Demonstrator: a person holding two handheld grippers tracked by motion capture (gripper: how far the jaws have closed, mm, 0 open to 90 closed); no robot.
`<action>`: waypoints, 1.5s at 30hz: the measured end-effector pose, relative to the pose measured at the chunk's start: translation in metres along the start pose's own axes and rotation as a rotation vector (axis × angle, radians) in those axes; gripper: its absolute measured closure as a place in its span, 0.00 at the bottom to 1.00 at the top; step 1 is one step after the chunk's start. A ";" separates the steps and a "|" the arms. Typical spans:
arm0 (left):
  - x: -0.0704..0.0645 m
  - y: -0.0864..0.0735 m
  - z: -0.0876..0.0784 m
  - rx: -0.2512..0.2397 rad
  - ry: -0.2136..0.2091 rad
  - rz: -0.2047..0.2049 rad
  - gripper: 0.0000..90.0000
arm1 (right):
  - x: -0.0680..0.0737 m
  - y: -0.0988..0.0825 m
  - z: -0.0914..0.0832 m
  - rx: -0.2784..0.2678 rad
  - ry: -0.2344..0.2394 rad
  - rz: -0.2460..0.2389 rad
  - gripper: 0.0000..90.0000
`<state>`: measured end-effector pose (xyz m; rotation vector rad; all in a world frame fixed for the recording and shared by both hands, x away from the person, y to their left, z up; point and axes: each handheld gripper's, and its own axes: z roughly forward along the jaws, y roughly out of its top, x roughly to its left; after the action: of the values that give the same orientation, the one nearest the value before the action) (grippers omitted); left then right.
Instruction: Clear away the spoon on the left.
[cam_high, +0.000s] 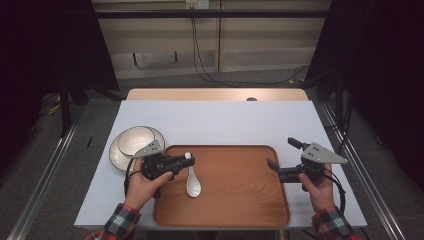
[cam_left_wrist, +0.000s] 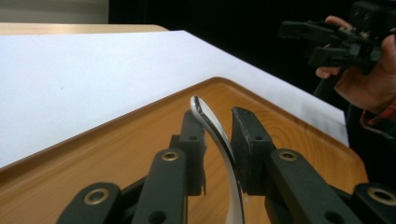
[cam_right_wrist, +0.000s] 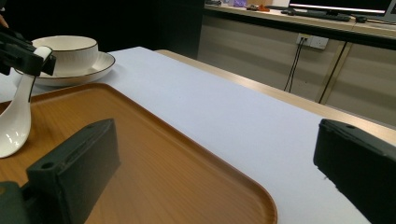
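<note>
Your left hand-held gripper (cam_high: 186, 161) sits over the near-left part of the wooden tray (cam_high: 235, 200), its jaws pointing toward three o'clock. In the left gripper view the white spoon (cam_left_wrist: 219, 140) runs up between the two black jaws; the handle lies against the left jaw, and a narrow gap shows between it and the right jaw, so you have the jaws nearly together around the handle, though a firm clamp cannot be confirmed. From the high view the spoon (cam_high: 192, 182) has its handle tip at the jaws and its bowl toward six o'clock, low over or resting on the tray; which of the two cannot be told. In the right gripper view the spoon (cam_right_wrist: 16, 119) hangs with its bowl just at the wood.

Your right hand-held gripper (cam_high: 284, 159) is at the tray's three o'clock edge, held in your right hand (cam_high: 320, 187), jaws spread wide apart with nothing between them. One jaw lies over the tray rim, the other over the white surface (cam_high: 215, 120).

At about ten o'clock from the tray, just off its corner, a white bowl (cam_high: 135, 140) with a dark rim stands on a white plate (cam_high: 116, 155), on the surface.
</note>
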<state>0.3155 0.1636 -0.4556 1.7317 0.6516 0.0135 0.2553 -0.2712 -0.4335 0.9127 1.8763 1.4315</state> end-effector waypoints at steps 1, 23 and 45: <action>0.000 0.000 0.000 0.000 0.000 0.000 0.83 | 0.000 0.000 0.000 0.000 0.000 0.000 0.00; 0.013 -0.006 0.010 0.032 0.069 0.056 0.71 | 0.000 -0.001 0.000 0.002 0.007 -0.002 0.00; 0.013 -0.006 0.007 0.043 0.110 0.060 0.65 | 0.000 -0.001 0.001 0.004 0.018 -0.011 0.00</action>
<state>0.3267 0.1638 -0.4671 1.8015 0.6842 0.1382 0.2559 -0.2703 -0.4343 0.8932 1.8954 1.4343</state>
